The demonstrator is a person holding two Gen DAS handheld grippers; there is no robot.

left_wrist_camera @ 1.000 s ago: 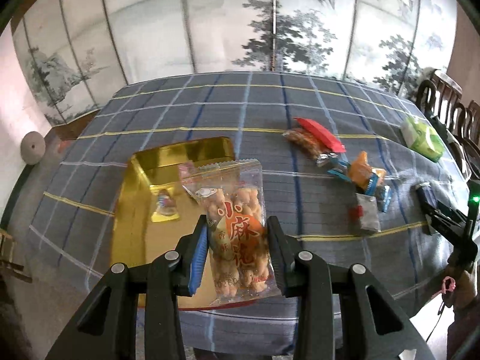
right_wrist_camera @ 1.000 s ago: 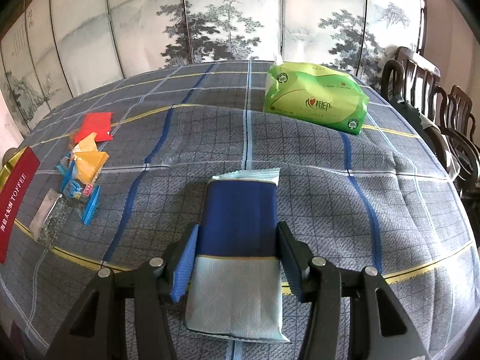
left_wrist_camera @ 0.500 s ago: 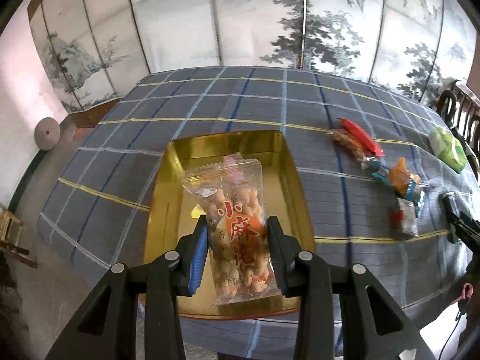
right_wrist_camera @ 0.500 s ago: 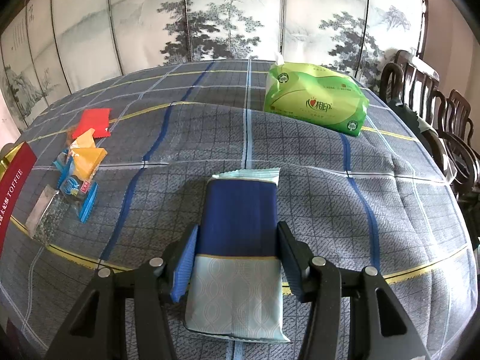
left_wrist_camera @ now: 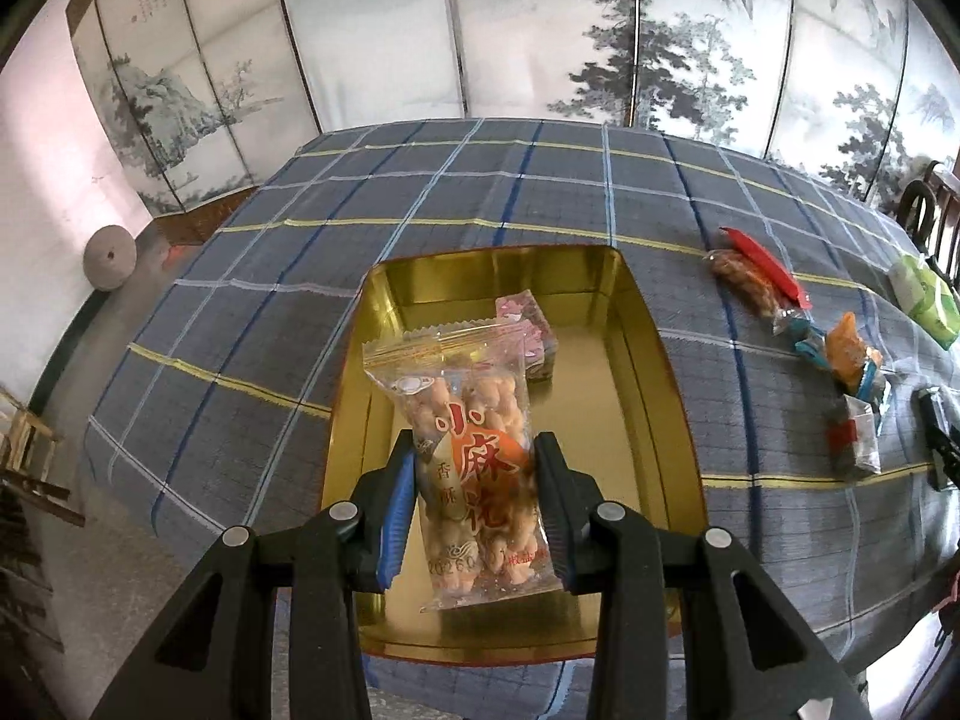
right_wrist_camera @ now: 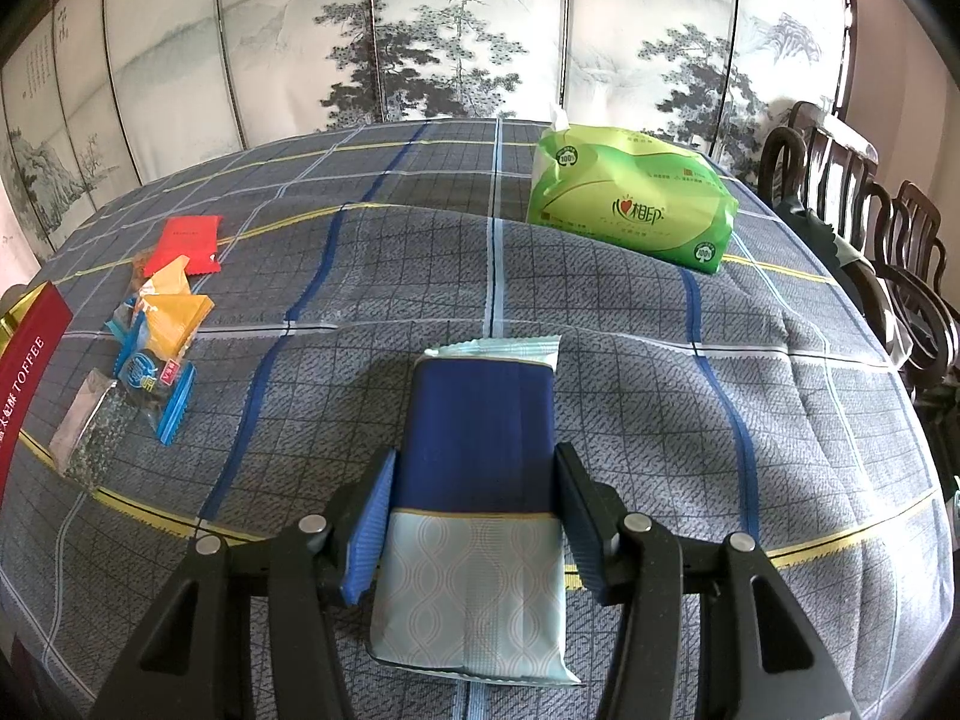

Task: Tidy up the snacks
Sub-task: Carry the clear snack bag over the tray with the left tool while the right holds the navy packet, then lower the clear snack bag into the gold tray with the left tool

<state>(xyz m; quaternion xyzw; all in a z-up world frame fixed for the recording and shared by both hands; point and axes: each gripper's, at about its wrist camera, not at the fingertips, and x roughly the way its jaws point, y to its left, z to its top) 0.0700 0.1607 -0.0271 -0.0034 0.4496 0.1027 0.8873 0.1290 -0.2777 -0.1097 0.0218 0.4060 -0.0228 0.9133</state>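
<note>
My left gripper (left_wrist_camera: 474,492) is shut on a clear bag of twisted dough snacks (left_wrist_camera: 468,420) and holds it above the open gold tin (left_wrist_camera: 648,372). A small pink packet (left_wrist_camera: 534,330) lies in the tin. My right gripper (right_wrist_camera: 474,516) is shut on a blue and pale-blue packet (right_wrist_camera: 480,438), low over the checked tablecloth. Several loose snacks lie in a row: a red packet (right_wrist_camera: 186,243), orange packets (right_wrist_camera: 174,312), a blue-wrapped one (right_wrist_camera: 153,381) and a clear bag of dark bits (right_wrist_camera: 90,426). They also show in the left wrist view (left_wrist_camera: 840,360).
A green tissue pack (right_wrist_camera: 636,204) sits at the back right of the table. A red lid marked TOFFEE (right_wrist_camera: 27,372) lies at the left edge. Dark wooden chairs (right_wrist_camera: 870,252) stand to the right. A painted folding screen (right_wrist_camera: 456,30) stands behind the table.
My left gripper has carried the dough-snack bag to the left, from the tin's right edge to over its middle. My right gripper with the blue packet has barely moved.
</note>
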